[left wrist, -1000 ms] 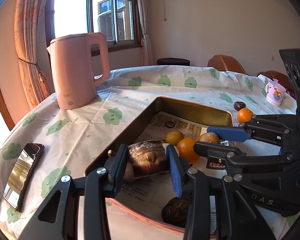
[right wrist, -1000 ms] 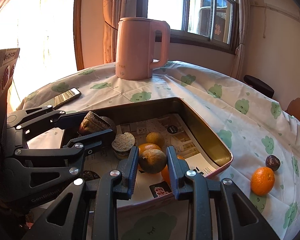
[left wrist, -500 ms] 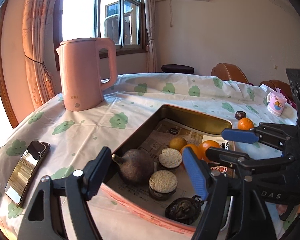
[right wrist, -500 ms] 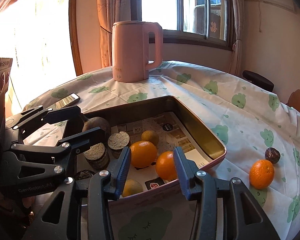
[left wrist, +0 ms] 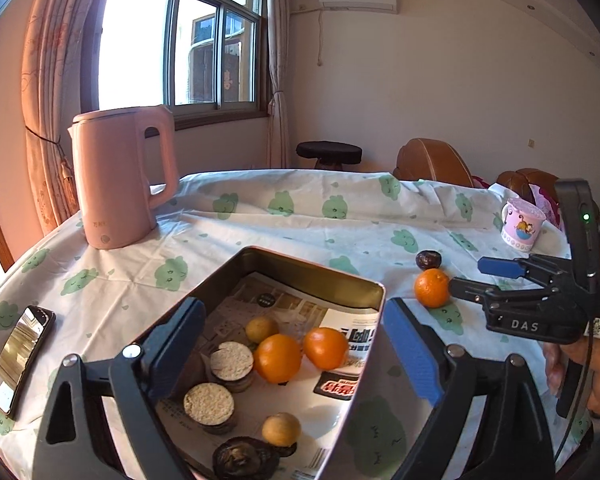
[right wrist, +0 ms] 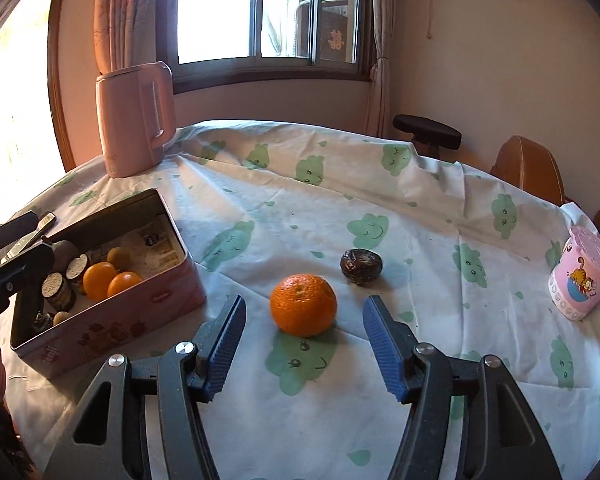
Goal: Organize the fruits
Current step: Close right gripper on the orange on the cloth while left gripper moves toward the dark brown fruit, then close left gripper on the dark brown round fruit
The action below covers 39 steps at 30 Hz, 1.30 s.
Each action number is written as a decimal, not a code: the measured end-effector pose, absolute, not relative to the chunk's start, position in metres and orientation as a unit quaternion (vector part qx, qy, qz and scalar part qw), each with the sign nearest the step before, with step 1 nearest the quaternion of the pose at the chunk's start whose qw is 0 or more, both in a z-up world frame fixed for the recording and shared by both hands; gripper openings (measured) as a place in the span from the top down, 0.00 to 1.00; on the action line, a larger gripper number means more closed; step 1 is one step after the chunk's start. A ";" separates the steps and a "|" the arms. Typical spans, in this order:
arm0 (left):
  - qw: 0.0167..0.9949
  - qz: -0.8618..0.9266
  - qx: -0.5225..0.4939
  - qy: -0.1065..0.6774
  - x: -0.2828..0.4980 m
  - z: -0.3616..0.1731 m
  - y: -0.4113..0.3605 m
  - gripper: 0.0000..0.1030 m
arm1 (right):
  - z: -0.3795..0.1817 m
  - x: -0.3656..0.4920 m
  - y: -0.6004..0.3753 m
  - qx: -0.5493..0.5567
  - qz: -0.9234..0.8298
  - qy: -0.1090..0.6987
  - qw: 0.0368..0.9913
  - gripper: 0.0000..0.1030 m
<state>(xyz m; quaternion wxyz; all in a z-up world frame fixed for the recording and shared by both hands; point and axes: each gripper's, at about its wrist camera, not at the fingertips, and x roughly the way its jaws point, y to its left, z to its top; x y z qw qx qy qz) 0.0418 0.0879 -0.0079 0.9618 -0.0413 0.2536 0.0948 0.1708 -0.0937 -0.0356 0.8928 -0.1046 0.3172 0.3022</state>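
Bare tabletop (right wrist: 440, 280) surrounds your orange (right wrist: 303, 310); right tongs (right wrist: 304, 344) have just been opening, seemingly untouching, left tongs (left wrist: 296, 354) spread empty above the tin (left wrist: 300, 270).

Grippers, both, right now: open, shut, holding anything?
Left gripper: jaws open, just widened, holding nothing.
Right gripper: jaws open, just widened, empty; orange ahead, untouched.

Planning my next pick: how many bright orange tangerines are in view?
3: two side by side inside the tin, one on the tablecloth ahead of the open right gripper. Others may be hidden.
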 end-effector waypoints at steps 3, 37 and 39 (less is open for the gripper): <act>0.962 0.083 -0.032 0.259 0.056 -0.004 0.074 0.08 | -0.044 0.187 -0.090 -0.096 0.307 0.342 0.883 0.39; 0.917 -0.018 -0.023 0.398 0.229 -0.043 -0.038 0.24 | -0.062 0.279 -0.202 -0.026 0.158 0.380 0.911 0.53; 0.913 -0.023 -0.027 0.407 0.241 -0.048 -0.038 0.31 | -0.061 0.278 -0.208 -0.009 0.166 0.378 0.911 0.53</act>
